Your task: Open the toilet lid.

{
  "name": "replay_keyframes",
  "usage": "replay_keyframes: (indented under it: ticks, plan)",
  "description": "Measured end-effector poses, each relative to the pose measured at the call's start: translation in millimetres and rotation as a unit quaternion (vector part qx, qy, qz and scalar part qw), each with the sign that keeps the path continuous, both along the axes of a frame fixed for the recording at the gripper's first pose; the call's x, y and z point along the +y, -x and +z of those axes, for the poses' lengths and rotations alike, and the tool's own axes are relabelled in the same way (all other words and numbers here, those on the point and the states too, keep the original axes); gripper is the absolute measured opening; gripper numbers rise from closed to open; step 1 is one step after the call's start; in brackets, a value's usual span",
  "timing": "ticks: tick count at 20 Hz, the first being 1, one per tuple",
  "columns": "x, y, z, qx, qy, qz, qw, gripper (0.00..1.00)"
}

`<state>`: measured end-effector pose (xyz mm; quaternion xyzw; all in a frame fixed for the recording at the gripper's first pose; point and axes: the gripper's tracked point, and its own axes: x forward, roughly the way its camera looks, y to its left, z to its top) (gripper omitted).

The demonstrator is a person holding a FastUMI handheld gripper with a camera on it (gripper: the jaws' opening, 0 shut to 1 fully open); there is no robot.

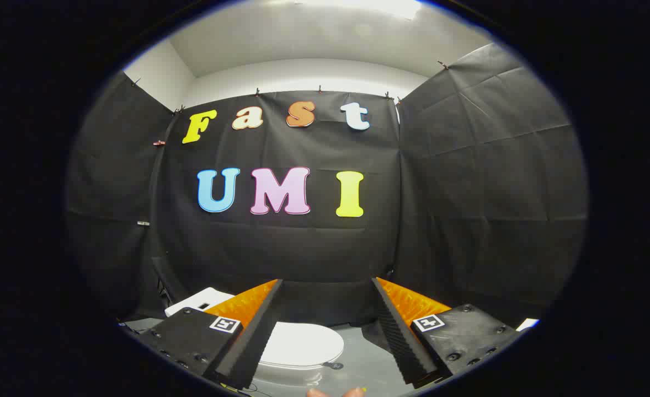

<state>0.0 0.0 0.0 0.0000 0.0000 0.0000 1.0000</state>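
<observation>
Off to the left sits the white cistern (199, 302), the hinge end, so you must lift toward it; your gripper (328, 300) hangs high with its fingers spread wide, gripping nothing; the closed toilet lid (302, 344) lies low between them, likely because you're lining up on its rim.

From my station I see black cloth walls (490, 182) pinned up with small clips (159, 143) beneath a white ceiling (314, 38), a grey floor (366, 358) below, and a white box-like object (198, 302) lying low against the left wall.
</observation>
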Motion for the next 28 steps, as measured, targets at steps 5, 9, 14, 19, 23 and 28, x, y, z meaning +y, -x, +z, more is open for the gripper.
replay_keyframes:
  ticks: [5,9,14,19,23,28]
  plan:
    - [3.0,-1.5,-2.5,0.001,0.004,0.004,1.000,0.98]
    - [3.8,3.6,-0.2,-0.010,0.005,0.012,1.000,0.97]
    - [8.1,4.4,1.5,-0.011,0.015,0.018,1.000,0.97]
    - [9.8,4.4,4.6,-0.007,0.014,0.022,1.000,0.98]
    - [11.9,3.7,6.0,-0.011,0.010,0.031,0.999,0.98]
    - [9.3,-2.6,-1.2,-0.021,0.013,0.036,0.999,0.98]
